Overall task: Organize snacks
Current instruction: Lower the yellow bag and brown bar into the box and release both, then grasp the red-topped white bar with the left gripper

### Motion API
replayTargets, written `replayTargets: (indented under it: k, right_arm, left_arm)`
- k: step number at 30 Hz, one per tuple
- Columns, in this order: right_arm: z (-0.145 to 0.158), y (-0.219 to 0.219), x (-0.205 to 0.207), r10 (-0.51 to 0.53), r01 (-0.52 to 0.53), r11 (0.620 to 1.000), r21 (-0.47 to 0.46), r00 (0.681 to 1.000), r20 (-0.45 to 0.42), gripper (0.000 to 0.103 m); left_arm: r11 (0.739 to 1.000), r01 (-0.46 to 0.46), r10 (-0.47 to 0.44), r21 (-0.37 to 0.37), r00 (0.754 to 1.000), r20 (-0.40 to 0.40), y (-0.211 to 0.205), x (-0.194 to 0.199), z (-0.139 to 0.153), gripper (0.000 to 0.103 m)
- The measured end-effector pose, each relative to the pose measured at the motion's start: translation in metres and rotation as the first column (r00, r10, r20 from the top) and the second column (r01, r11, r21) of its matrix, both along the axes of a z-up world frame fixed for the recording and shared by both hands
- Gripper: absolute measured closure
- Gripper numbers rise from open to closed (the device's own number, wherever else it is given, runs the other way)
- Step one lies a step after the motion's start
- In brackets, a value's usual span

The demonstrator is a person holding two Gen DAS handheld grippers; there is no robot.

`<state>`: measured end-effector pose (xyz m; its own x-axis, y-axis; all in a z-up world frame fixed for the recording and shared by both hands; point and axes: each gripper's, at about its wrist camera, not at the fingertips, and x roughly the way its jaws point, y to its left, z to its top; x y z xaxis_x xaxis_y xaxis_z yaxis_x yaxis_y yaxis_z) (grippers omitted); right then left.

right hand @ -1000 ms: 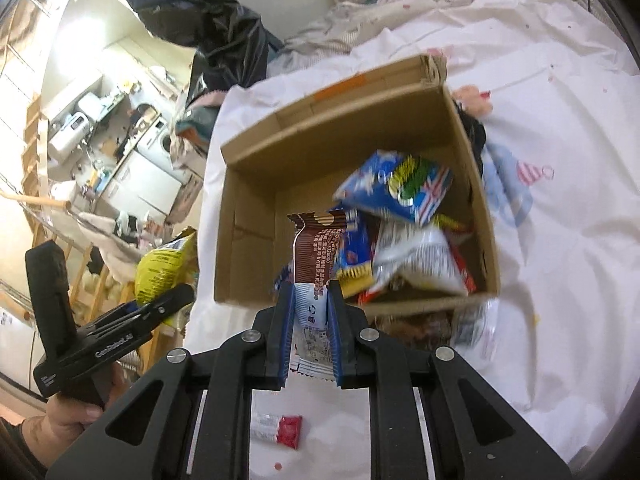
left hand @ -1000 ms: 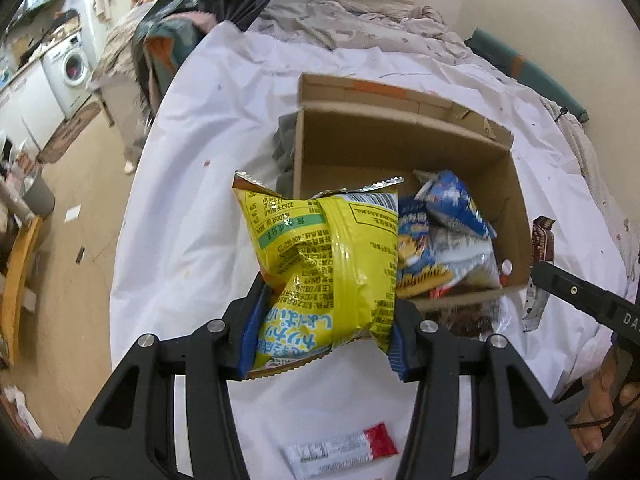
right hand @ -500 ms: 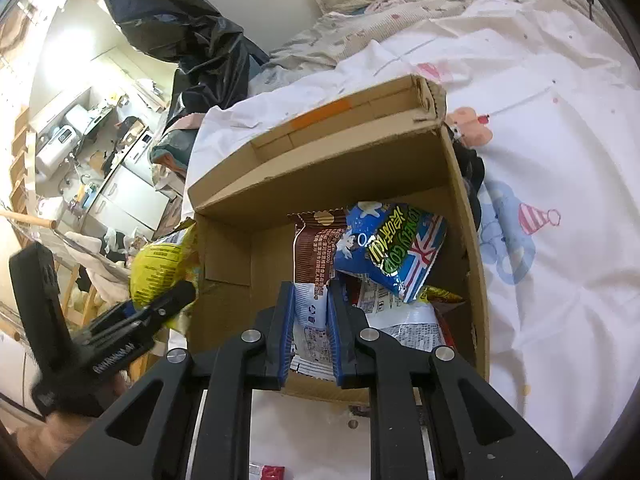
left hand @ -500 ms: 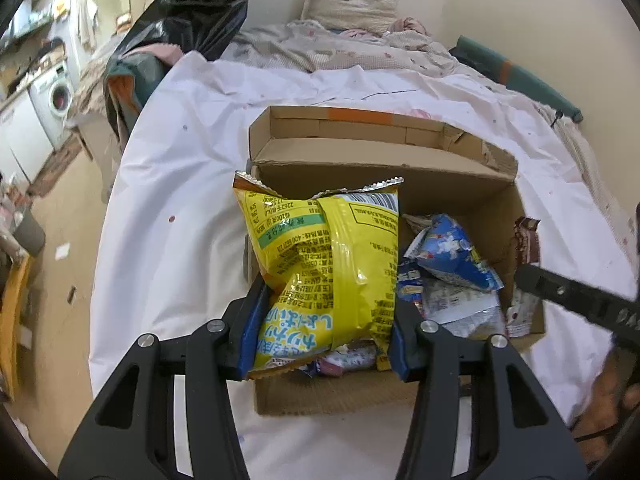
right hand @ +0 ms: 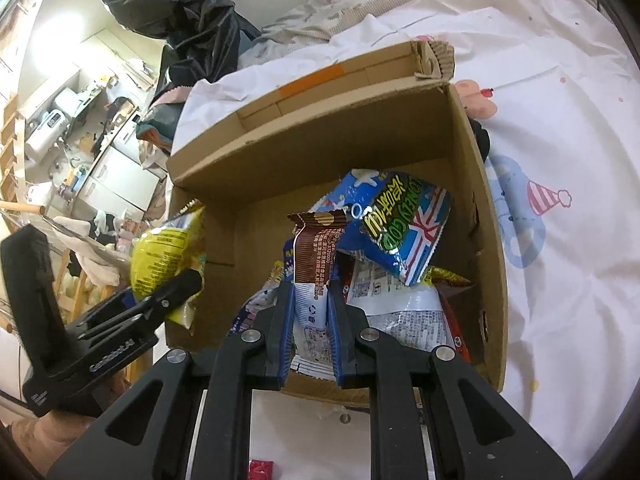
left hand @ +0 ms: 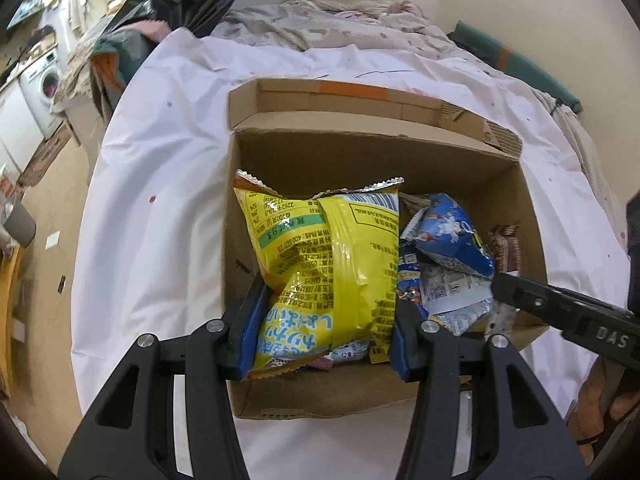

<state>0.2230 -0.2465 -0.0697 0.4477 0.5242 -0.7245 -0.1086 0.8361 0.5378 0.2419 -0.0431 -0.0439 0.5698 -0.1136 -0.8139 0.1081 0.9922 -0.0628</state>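
One yellow snack bag [left hand: 328, 272] is clamped in the left gripper [left hand: 320, 336], and one brown-and-white wrapper [right hand: 314, 276] is pinched in the right gripper [right hand: 310, 320]. Both are held over the one cardboard box [left hand: 440, 168] on the white sheet [left hand: 160, 184]. One blue bag [right hand: 396, 224] is seen atop several other packets in the box.

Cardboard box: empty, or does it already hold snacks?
Partly filled. The cardboard box holds a pile of packets, including a blue bag, on its right side.

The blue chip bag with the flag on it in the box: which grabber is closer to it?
Right. The right gripper, shut on a brown wrapper, sits just beside the blue chip bag. The left gripper, holding the yellow bag, is at the box's other side.
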Motion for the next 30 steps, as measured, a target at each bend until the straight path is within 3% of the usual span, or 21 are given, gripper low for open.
replayTargets:
  k: [6,13,15,17,19,21,23,24,30]
  right_arm:
    - [-0.003,0.001,0.000,-0.002,0.002,1.000,-0.008,1.000,-0.012,0.085]
    - [-0.004,0.001,0.000,-0.002,0.002,1.000,0.000,1.000,-0.014,0.083]
    - [-0.003,-0.001,0.000,-0.012,0.012,1.000,0.012,1.000,-0.012,0.083]
    - [-0.002,-0.004,0.000,-0.020,0.020,1.000,0.019,1.000,-0.013,0.082]
    - [-0.002,-0.007,0.000,-0.027,0.027,0.999,0.031,1.000,-0.015,0.082]
    - [0.000,-0.009,-0.001,-0.032,0.032,0.999,0.040,0.999,-0.008,0.075]
    - [0.003,-0.012,-0.004,-0.047,0.046,0.998,0.048,0.999,0.010,0.039]
    - [0.005,-0.013,-0.005,-0.054,0.053,0.997,0.047,0.998,0.022,0.035]
    - [0.013,-0.017,-0.008,-0.062,0.060,0.997,0.053,0.997,0.036,0.035]
  left_arm:
    - [0.999,0.025,-0.026,0.044,0.999,0.034,-0.007,-0.003,0.001,0.054]
    - [0.999,0.036,-0.037,0.034,0.999,0.034,-0.008,-0.005,0.003,0.050]
    - [0.999,0.025,-0.026,0.040,0.999,0.031,-0.007,-0.005,0.004,0.042]
    - [0.999,0.004,-0.006,0.048,0.999,0.043,-0.006,-0.006,0.006,0.023]
    - [0.999,0.000,-0.002,0.036,0.998,0.057,-0.005,-0.007,0.008,0.015]
    - [1.000,0.003,-0.005,0.027,0.998,0.063,-0.005,-0.008,0.010,0.014]
    - [1.000,0.008,-0.010,0.028,0.998,0.065,-0.005,-0.009,0.010,0.014]
    - [1.000,0.008,-0.010,0.029,0.998,0.065,-0.005,-0.009,0.010,0.014]
    - [1.000,0.001,-0.002,0.016,0.998,0.064,0.000,-0.013,0.013,0.014]
